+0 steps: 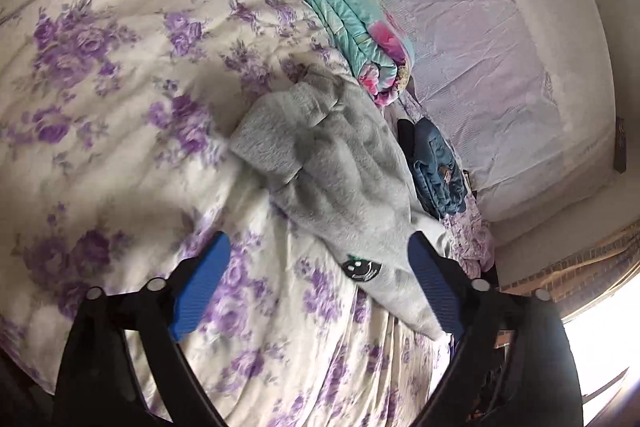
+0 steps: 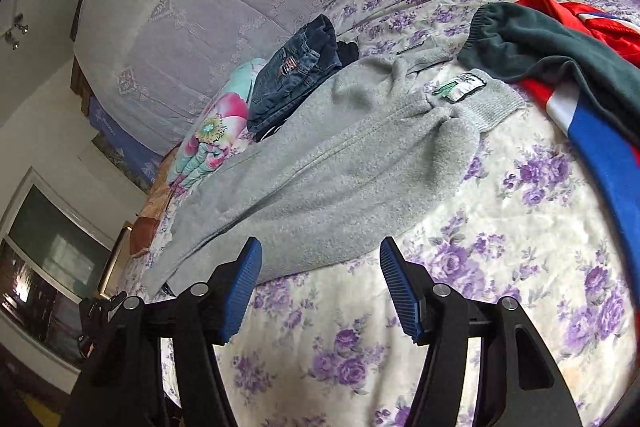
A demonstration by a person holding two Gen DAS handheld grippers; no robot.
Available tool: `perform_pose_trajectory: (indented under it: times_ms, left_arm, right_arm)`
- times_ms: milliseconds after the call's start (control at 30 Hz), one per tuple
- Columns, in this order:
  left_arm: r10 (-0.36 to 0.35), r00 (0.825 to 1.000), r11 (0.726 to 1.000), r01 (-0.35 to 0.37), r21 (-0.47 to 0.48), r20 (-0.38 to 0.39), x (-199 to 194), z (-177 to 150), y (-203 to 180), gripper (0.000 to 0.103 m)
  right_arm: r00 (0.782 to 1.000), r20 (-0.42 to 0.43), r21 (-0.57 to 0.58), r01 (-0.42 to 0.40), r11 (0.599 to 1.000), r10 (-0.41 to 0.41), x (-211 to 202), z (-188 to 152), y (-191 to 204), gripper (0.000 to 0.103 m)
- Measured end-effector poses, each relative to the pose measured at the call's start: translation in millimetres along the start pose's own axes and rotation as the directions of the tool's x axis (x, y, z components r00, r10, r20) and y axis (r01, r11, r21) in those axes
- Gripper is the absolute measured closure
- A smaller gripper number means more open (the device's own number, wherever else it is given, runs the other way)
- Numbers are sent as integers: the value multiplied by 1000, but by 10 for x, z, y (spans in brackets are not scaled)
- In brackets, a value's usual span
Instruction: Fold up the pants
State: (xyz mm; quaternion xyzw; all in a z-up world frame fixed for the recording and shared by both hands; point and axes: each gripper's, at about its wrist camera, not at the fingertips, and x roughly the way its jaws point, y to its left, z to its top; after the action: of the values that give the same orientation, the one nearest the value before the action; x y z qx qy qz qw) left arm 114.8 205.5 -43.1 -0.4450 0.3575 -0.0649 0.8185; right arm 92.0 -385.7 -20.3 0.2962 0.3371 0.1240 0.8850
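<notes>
1. The left gripper (image 1: 318,267) hangs over the bedspread (image 1: 120,107) with its jaws spread wide. One corner of the grey pants (image 1: 340,187) lies between the blue pads (image 1: 200,291), but neither pad presses on it.
2. The right gripper (image 2: 320,287) also has its jaws apart, with nothing pinched. Only flowered bedspread (image 2: 500,227) and the near edge of the pants (image 2: 320,179) show between its pads (image 2: 400,291).
3. The pants lie loose on the bed, bunched and partly doubled over, just ahead of both grippers.
4. Near the left gripper, the pants carry a small dark round patch (image 1: 361,269) with a smiley face. Any lettering on it is too small to read.
5. In the right view, a white sewn-in label (image 2: 460,87) with a green mark sits inside the ribbed waistband. Its print is too blurred to read.
6. Beyond the pants lie folded jeans (image 2: 296,79) with a small patch at the waist, which cannot be read.
7. Beside the jeans lies a folded quilt (image 1: 352,15) in turquoise and pink.
8. To the right, a dark green garment (image 2: 560,47) lies over a red, white and blue one (image 2: 600,155).
9. Farthest back stands a pale lilac headboard cover (image 2: 200,7) with a lace pattern.
</notes>
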Motion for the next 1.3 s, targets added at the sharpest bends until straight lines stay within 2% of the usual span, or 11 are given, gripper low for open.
perform_pose_trajectory:
  times_ms: [167, 200, 267, 367, 600, 733, 833, 967, 1067, 1133, 1300]
  left_arm:
    - [-27, 998, 995, 20, -99, -62, 452, 95, 7, 17]
    - [-18, 998, 996, 13, -90, -58, 507, 91, -2, 23]
    - [-63, 995, 996, 59, -61, -72, 575, 88, -18, 69]
    - [-109, 992, 994, 107, -31, -62, 507, 102, -10, 81]
    - [-113, 988, 994, 112, -17, -103, 394, -9, 144, 82]
    - [-124, 987, 992, 123, -16, -106, 271, -128, 275, 85]
    - [-81, 991, 997, 82, 10, -104, 199, -167, 304, 100]
    - [-68, 991, 997, 71, 18, -119, 201, -166, 361, 101]
    - [-62, 989, 997, 67, 33, -132, 194, -134, 307, 101]
    - [-62, 988, 997, 67, 27, -144, 213, -91, 291, 101]
    - [-99, 984, 995, 95, -31, -145, 247, 54, 267, 75]
  right_arm:
    - [1000, -5, -16, 13, 1000, -13, 53, -23, 61, 38]
    - [1000, 0, -18, 20, 1000, -20, 58, -2, 65, 38]
    - [999, 18, -22, 37, 999, -36, 62, 83, 64, 38]
    - [997, 43, -5, 67, 998, -67, 74, 286, 26, 38]
    - [999, -37, 186, 11, 983, -4, 427, 714, -99, 38]
    - [986, -110, 79, 135, 988, -126, 849, 920, 241, 38]
    - [954, -207, 31, 229, 973, -218, 1320, 993, 425, 38]
    - [884, -385, 90, 322, 942, -265, 1825, 950, 312, 43]
    - [897, -372, 150, 312, 938, -239, 1823, 974, 190, 56]
    - [922, -338, 194, 263, 945, -188, 1759, 1010, 82, 95]
    - [974, -185, 102, 152, 983, -131, 1267, 907, 198, 98]
